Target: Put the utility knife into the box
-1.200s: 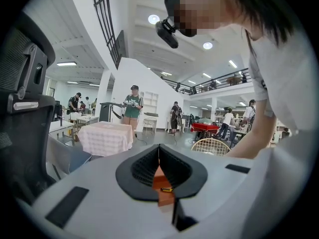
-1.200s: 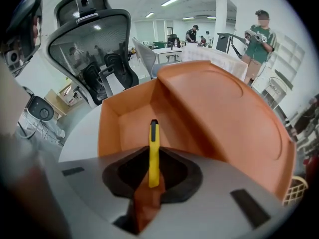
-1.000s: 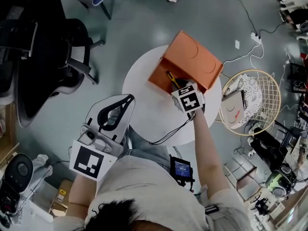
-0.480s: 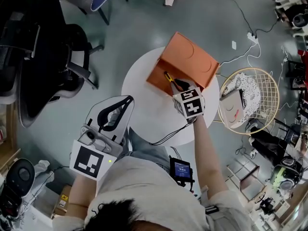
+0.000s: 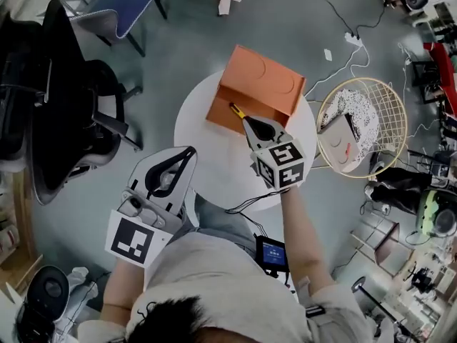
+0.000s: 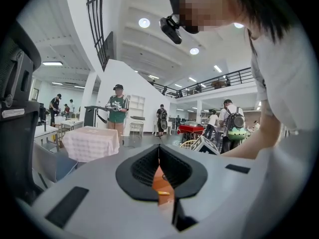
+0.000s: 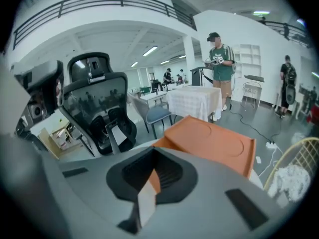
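Round white bench (image 5: 214,181) sits mid-frame with the orange box (image 5: 260,81) on its upper part, lid tipped up and open side facing the person.

- Change: the right gripper (image 5: 246,122) has backed off toward lower right. A second ago its tips were right at the box opening; now its marker cube is clearly further from the box.
- The utility knife (image 5: 235,110) hasn't followed. It's at the same spot relative to the box's left corner, in the open lower part, yellow end pointing upper left. It's just ahead of the jaw tips; can't tell if they touch.
- Right gripper view: the jaws meet at the tips with nothing pinched, only box and bench showing through the slot below.
- Left gripper (image 5: 191,151): no change. It's parked at the bench's lower-left edge with the jaws pressed together and empty. A yellow sliver on orange shows through its slot, likely the knife.

My read: the knife is released and in the box, so the placement looks done. What's left is pulling the right gripper clear without nudging the knife back out. Lid is still up.
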`<state>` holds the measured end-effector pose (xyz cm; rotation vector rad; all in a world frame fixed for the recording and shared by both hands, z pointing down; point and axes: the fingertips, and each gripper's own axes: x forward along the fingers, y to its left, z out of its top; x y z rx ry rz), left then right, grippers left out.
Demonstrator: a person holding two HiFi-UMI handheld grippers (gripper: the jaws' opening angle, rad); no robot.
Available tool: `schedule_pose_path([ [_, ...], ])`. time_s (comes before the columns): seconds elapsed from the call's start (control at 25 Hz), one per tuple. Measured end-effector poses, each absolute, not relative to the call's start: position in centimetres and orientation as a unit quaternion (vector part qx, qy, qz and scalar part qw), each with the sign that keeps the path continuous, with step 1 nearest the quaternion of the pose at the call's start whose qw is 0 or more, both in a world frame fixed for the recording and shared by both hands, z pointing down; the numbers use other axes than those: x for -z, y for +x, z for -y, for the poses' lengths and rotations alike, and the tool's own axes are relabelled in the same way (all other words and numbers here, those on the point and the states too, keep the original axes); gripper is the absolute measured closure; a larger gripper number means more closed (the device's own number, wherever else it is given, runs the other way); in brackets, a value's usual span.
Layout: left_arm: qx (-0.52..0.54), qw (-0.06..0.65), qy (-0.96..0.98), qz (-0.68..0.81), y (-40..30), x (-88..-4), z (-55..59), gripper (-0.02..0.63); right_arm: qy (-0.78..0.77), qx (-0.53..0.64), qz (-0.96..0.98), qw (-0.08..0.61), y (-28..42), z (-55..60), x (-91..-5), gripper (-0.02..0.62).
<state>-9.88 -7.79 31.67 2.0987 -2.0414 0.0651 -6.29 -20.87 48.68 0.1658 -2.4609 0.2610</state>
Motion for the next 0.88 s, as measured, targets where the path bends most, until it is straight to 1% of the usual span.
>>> schedule_pose_path([
  [0.24, -0.009, 0.096, 0.755, 0.648, -8.7, -31.0, 7.9, 0.597, 0.107, -0.126, 0.959, 0.231, -4.8, 18.2, -43.0, 0.588],
  [0.36, -0.004, 0.091, 0.779, 0.621, -7.8, -30.5, 7.8, 0.596, 0.134, -0.132, 0.963, 0.194, -3.8, 16.8, -40.6, 0.588],
  [0.64, -0.008, 0.075, 0.831, 0.551, -6.0, -30.1, 6.7, 0.597, 0.2, -0.125, 0.964, 0.124, -1.7, 13.3, -36.2, 0.588],
  [0.88, -0.014, 0.053, 0.866, 0.497, -4.2, -28.8, 4.4, 0.597, 0.251, -0.112, 0.958, 0.08, 0.3, 9.4, -32.7, 0.588],
])
